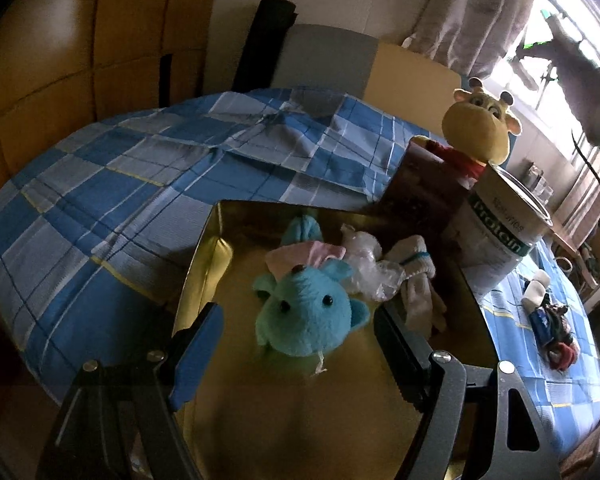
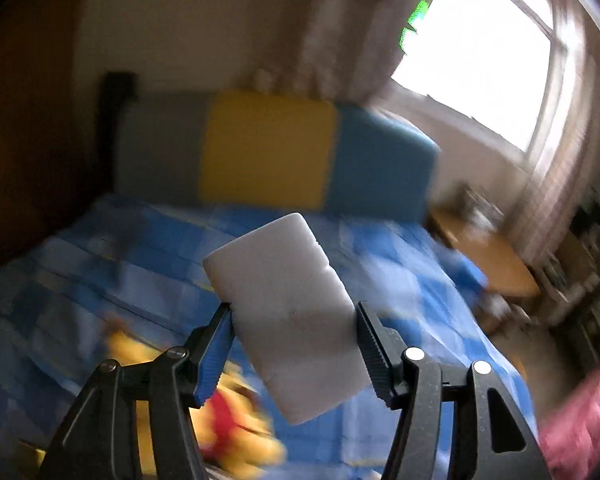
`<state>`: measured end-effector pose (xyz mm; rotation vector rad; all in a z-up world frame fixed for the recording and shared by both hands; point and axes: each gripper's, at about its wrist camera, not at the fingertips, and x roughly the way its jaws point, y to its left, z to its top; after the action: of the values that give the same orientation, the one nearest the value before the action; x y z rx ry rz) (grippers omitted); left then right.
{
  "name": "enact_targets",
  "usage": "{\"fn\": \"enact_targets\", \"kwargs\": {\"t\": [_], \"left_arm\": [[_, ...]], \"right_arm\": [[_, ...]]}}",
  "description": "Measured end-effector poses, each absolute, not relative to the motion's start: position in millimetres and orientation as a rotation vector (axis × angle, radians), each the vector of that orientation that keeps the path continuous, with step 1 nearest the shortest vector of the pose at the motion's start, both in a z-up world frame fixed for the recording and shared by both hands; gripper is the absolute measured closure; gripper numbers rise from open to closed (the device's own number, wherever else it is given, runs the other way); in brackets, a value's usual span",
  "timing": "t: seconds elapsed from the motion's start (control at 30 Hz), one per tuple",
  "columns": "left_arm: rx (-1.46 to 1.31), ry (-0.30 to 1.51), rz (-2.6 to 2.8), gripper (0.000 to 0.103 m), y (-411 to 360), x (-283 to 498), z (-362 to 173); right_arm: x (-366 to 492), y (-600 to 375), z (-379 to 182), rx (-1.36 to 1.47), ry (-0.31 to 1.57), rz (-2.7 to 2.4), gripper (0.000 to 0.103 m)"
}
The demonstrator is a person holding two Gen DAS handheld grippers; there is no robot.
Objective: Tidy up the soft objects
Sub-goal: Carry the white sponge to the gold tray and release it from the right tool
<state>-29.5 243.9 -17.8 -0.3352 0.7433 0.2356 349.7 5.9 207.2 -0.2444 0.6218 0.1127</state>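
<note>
Carefully, my right tongs (image 2: 294, 344) grip the white sponge block (image 2: 288, 316); left tongs (image 1: 296, 344) gape over the gold box (image 1: 204, 264), where I'd drop it gently

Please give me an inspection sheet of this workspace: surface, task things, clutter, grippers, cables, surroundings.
Surface: bed with blue checked cover.
Job's things: blue plush, white socks and crumpled plastic inside gold box; white foam block in right gripper; yellow giraffe plush by protein can.
Clutter: small mixed items on the cover.
Grippers: left gripper open over box; right shut on block.
Cables: nothing seen.
Surroundings: window, curtain, headboard.
</note>
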Motion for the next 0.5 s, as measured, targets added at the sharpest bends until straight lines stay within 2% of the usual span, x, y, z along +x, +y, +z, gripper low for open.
{"fn": "enact_targets", "kwargs": {"t": [0.1, 0.23, 0.5], "left_arm": [[-0.345, 0.743, 0.254, 0.025, 249, -32, -20], [-0.367, 0.731, 0.296, 0.025, 258, -37, -19], [-0.386, 0.717, 0.335, 0.023, 265, -47, -18]], "right_arm": [[318, 77, 214, -0.333, 0.55, 0.331, 0.042], [263, 133, 186, -0.469, 0.553, 0.555, 0.042], [140, 137, 70, -0.575, 0.799, 0.815, 0.042]]}}
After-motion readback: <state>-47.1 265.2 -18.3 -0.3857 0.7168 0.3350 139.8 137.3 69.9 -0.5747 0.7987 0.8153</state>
